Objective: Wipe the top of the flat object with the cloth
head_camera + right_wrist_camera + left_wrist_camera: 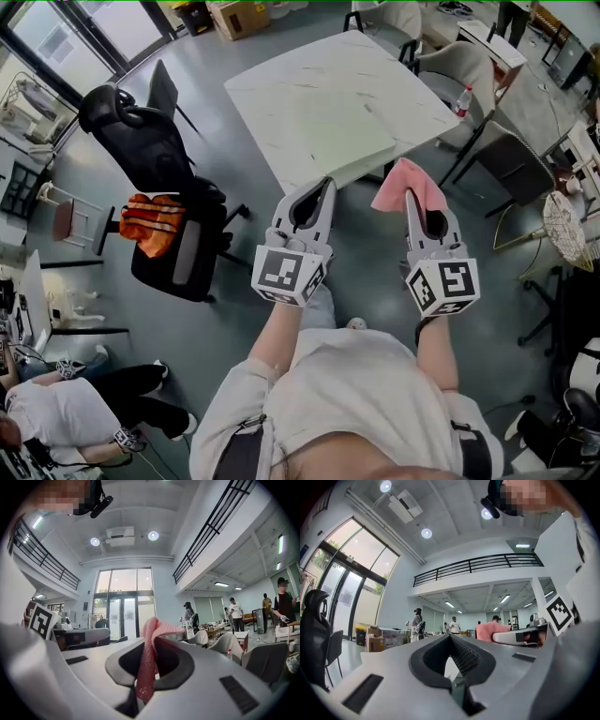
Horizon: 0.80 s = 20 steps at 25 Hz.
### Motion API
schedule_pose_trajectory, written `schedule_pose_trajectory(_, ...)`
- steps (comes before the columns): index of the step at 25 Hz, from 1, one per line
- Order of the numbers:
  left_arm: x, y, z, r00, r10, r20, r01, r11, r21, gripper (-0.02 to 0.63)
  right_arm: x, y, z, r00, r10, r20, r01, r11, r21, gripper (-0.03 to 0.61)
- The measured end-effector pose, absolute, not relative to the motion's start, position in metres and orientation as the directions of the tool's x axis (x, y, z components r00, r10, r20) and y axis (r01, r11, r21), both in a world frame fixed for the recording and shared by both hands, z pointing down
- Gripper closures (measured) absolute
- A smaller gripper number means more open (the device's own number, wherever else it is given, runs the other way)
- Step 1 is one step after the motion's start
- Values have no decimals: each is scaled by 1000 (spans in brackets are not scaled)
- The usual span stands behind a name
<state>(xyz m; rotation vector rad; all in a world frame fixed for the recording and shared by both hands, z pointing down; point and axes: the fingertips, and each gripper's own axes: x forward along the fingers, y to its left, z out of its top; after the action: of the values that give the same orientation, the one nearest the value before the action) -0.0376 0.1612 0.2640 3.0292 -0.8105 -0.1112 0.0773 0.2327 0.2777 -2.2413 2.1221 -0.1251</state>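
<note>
While both grippers hang short of the white marbled flat tabletop (328,103), the black office chair (155,150) draped with an orange vest (150,223) sits left, clear of it. Left gripper (322,185) is closed and empty. Right gripper (412,194) clamps the pink waffle-weave cloth (401,178) near its fold. It looks soft, light and floppy, so spread it flat. Grey chairs (511,164) crowd the table's right edge.

The white square marble tabletop (337,94) lies at 12 o'clock, beyond both claws. The pink woven cloth (398,183) sits in the right claw (411,193). The left claw (325,185) is at its 9 o'clock, and the black office chair (159,178) stands farther out at 9 o'clock.
</note>
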Motion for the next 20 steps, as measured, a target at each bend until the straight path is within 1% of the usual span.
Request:
schedule_pose_trajectory(12,-18,37,270,904,-425,-37,-424,-905,23,601,87,115,289,131,-990,53,-986,-136,-101,548)
schedule_pose_trajectory(20,-20,-32,273,925,-380,-29,-379,-925,31,601,79,48,292,171,-983,63,-979,-177,-103,548)
